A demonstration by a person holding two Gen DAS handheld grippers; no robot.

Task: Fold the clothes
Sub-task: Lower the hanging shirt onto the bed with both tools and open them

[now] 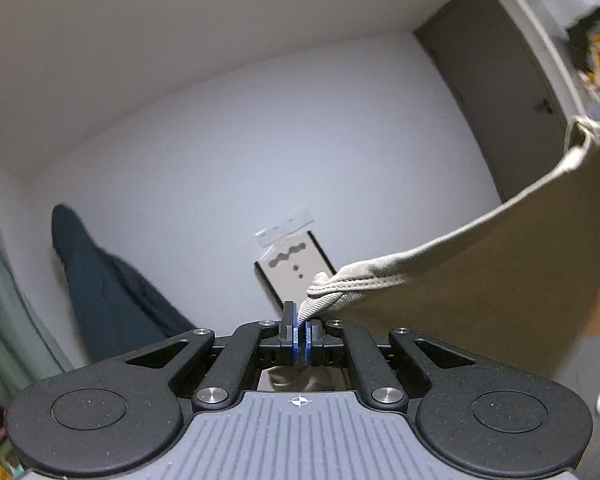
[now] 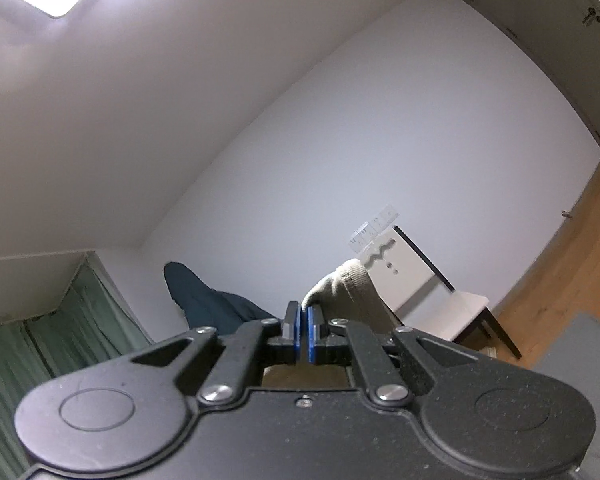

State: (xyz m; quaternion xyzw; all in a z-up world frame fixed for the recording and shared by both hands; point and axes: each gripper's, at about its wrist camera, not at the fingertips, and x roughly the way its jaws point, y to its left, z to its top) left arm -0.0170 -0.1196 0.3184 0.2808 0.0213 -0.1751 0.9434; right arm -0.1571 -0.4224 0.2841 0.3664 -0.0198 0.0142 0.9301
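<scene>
A beige garment (image 1: 480, 280) with a ribbed hem hangs stretched in the air. My left gripper (image 1: 302, 326) is shut on one ribbed corner of it, and the cloth runs up and to the right toward the frame's edge. In the right wrist view my right gripper (image 2: 302, 324) is shut on another bunched corner of the beige garment (image 2: 348, 288), which bulges just right of the fingers. Both grippers point upward at the wall and ceiling. The lower part of the garment is hidden below the gripper bodies.
A dark teal garment (image 1: 108, 288) hangs by the white wall at the left, beside green curtains (image 2: 60, 344). A white chair (image 2: 440, 300) with dark legs stands on the wooden floor (image 2: 572, 264). A grey door (image 1: 492, 92) is at the right.
</scene>
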